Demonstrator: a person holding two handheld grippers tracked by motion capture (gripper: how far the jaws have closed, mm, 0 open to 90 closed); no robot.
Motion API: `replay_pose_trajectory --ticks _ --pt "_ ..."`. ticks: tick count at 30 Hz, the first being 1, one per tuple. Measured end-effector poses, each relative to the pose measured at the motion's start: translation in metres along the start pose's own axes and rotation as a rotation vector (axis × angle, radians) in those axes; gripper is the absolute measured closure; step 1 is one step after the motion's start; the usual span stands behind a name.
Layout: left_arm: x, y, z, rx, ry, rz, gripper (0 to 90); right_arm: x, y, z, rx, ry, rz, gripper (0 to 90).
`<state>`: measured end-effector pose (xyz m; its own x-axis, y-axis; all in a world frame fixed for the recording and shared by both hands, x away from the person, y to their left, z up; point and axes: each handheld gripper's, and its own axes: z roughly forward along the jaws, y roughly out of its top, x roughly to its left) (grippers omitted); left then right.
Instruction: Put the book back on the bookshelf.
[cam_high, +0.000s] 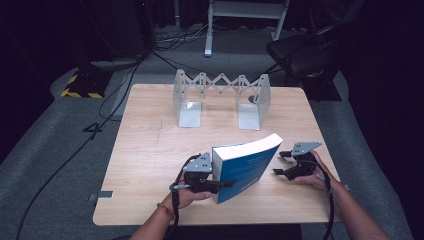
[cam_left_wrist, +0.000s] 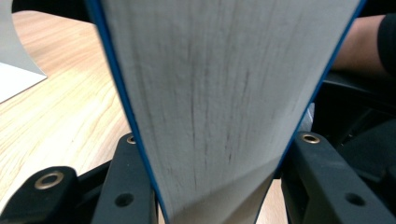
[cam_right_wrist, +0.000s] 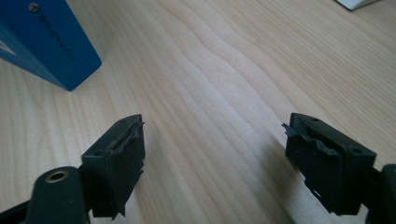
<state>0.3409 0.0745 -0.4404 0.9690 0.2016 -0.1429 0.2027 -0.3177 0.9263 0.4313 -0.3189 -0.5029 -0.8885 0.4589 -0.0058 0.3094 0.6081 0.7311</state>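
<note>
A thick blue book (cam_high: 244, 166) stands on edge near the table's front middle, its white page block facing up. My left gripper (cam_high: 220, 184) is shut on its near end; in the left gripper view the page edge (cam_left_wrist: 224, 93) fills the space between the two black jaws. My right gripper (cam_high: 283, 163) hovers just right of the book, open, with nothing between its jaws. In the right gripper view the book's blue corner (cam_right_wrist: 51, 42) sits at upper left, apart from the gripper (cam_right_wrist: 212, 154).
An expandable metal book rack (cam_high: 221, 97) stands at the table's back middle. The wooden table (cam_high: 150, 150) has bare surface on the left. A dark chair (cam_high: 300, 52) and cables lie on the floor beyond.
</note>
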Motion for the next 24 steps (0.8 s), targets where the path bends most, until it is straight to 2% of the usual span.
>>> replay_pose_trajectory --ticks 2,3,6,9,15,19,24 --pt "0.0 0.0 -0.002 0.006 -0.006 0.006 59.9 0.003 0.001 0.001 0.0 0.013 -0.012 19.4" --pt "-0.001 0.0 -0.006 0.025 -0.02 0.02 59.9 0.004 0.001 0.001 -0.001 0.016 -0.017 19.4" --pt "-0.004 0.001 -0.007 0.044 -0.01 0.042 59.7 0.004 0.001 0.001 -0.003 0.021 -0.02 19.3" --pt "-0.008 0.002 -0.006 0.06 -0.006 0.069 59.1 0.008 0.002 0.003 -0.006 0.046 -0.042 19.4" --pt "-0.009 0.001 -0.006 0.065 -0.014 0.064 58.9 0.018 0.006 0.007 -0.011 0.089 -0.083 19.9" --pt "-0.006 -0.001 -0.007 0.056 -0.049 0.049 59.2 0.019 0.006 0.008 -0.015 0.091 -0.095 20.4" --pt "-0.003 0.0 -0.01 0.065 -0.08 0.044 59.2 0.024 0.007 0.01 -0.018 0.118 -0.105 21.0"
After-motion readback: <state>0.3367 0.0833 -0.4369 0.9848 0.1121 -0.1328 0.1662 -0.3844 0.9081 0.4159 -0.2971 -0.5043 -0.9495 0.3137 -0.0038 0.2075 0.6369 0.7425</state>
